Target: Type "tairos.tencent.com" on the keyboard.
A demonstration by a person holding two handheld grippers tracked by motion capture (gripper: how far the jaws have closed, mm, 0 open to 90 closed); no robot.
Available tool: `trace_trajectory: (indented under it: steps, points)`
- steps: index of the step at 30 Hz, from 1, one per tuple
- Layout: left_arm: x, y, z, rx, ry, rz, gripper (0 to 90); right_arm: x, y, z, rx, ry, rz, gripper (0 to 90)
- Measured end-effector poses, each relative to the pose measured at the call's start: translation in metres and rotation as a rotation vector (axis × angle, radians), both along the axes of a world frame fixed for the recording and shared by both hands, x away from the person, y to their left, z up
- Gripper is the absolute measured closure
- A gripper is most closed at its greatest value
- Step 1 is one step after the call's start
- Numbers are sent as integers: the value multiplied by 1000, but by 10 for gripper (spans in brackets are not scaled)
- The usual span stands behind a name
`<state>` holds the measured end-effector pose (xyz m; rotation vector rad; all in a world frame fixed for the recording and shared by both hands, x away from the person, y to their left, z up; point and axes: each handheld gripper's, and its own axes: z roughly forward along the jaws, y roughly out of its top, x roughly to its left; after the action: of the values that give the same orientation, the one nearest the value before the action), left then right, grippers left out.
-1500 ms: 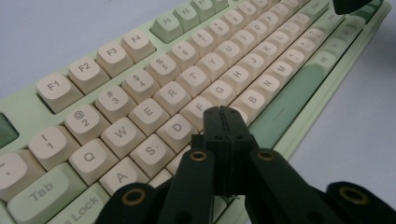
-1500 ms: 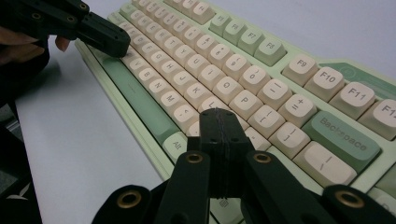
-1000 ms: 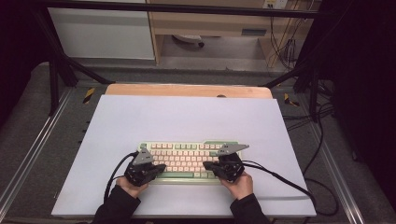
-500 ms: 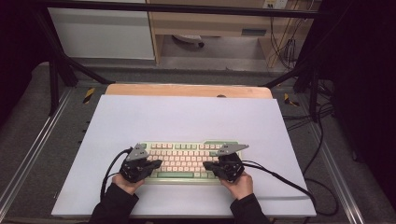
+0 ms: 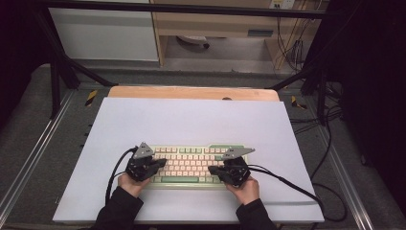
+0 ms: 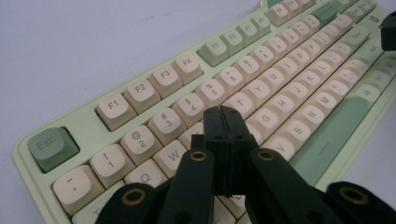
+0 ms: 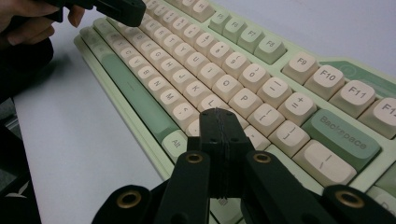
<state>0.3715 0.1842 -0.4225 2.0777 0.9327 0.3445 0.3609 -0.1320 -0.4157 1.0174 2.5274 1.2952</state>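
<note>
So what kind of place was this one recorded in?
Probably a lab or workshop bench set up for recording: a white sheet covers the table, black frame bars stand around it, and loose cables hang behind. A keyboard lies on the sheet.

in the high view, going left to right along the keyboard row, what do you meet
left gripper → middle keys of the keyboard → right gripper → black cable trailing off to the right

I see the white table top [image 5: 191,120] carrying one item: the green-and-cream keyboard [image 5: 191,165], lying flat near its front edge, centred.
</note>
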Motion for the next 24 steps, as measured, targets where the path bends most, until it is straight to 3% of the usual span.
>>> trace_trajectory:
  steps: [24]
  points:
    - [7, -2, -8, 25, 11, 21, 900, 0, 1, -1, 2, 1, 0, 900]
